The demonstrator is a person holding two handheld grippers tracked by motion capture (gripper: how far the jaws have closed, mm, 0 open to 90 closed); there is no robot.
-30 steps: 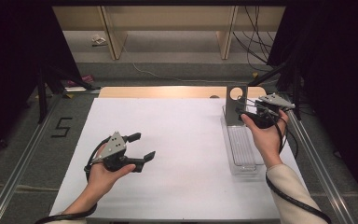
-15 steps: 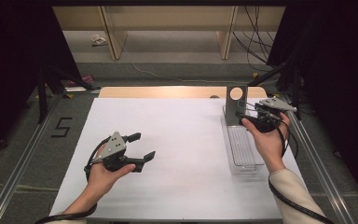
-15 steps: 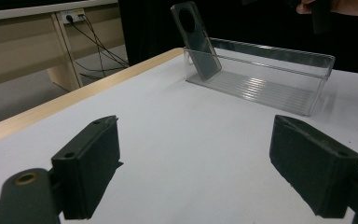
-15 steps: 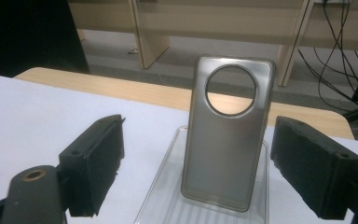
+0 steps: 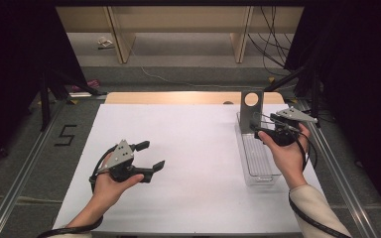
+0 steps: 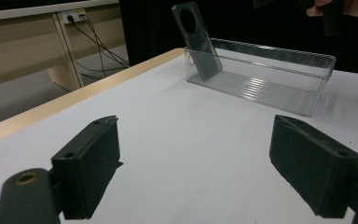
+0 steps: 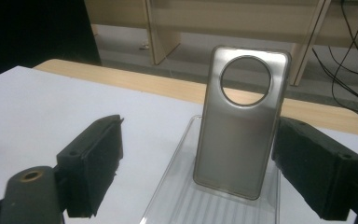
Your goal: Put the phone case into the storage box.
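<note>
Tray point(image 5: 258, 161) of clear plastic lies on the white table point(image 5: 193, 148) under the right gripper point(image 7: 196, 172), whose jaws stand wide apart. Phone case point(image 7: 240, 126), grey with a round camera hole, stands tilted against the tray's far end, just ahead of the fingers and nearer the right-hand one, touching neither; nothing blocks it. The left gripper point(image 6: 193, 172) hovers well apart over bare table, jaws likewise spread wide and empty.
</note>
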